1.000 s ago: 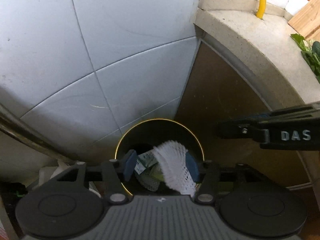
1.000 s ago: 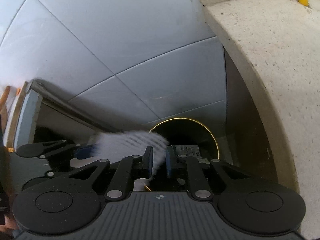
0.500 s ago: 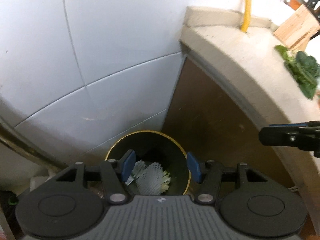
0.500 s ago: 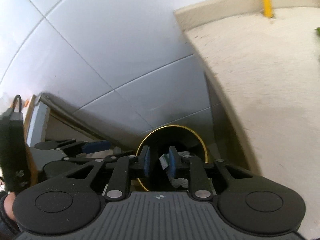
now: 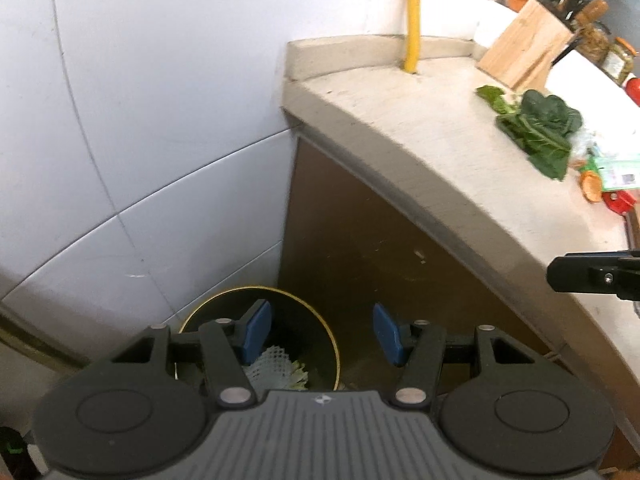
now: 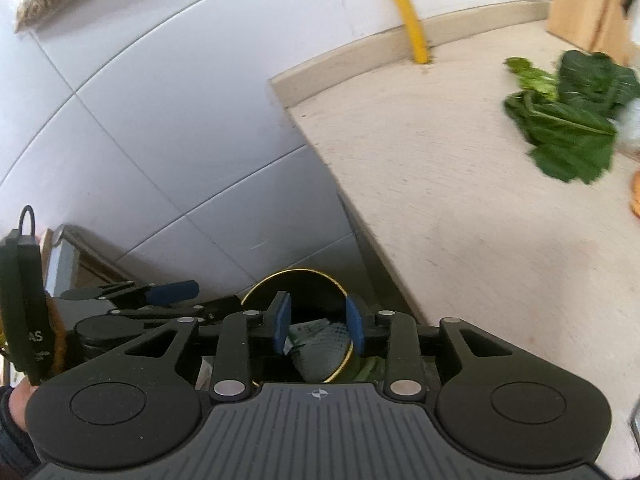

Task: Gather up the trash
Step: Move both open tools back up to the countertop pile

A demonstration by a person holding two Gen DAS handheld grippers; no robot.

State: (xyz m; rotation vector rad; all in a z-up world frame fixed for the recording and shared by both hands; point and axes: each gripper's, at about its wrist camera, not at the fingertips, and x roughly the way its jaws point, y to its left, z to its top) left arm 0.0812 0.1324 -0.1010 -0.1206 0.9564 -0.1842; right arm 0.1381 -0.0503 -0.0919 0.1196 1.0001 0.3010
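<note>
Hovering over bin (image 5: pixel 260 308): left tool (image 5: pixel 322 334) wide, empty; right tool (image 6: pixel 319 322) opening, empty; foam net (image 5: pixel 272 364) inside, prob.

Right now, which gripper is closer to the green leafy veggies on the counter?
Right. The right gripper hangs beside the counter edge, nearer the green leaves; the left gripper sits farther off, over the trash bin.

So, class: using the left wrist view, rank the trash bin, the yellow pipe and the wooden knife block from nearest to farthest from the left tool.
1. Trash bin, directly below the left tool.
2. Yellow pipe, upright at the counter's back edge.
3. Wooden knife block, far upper right on the counter.
</note>
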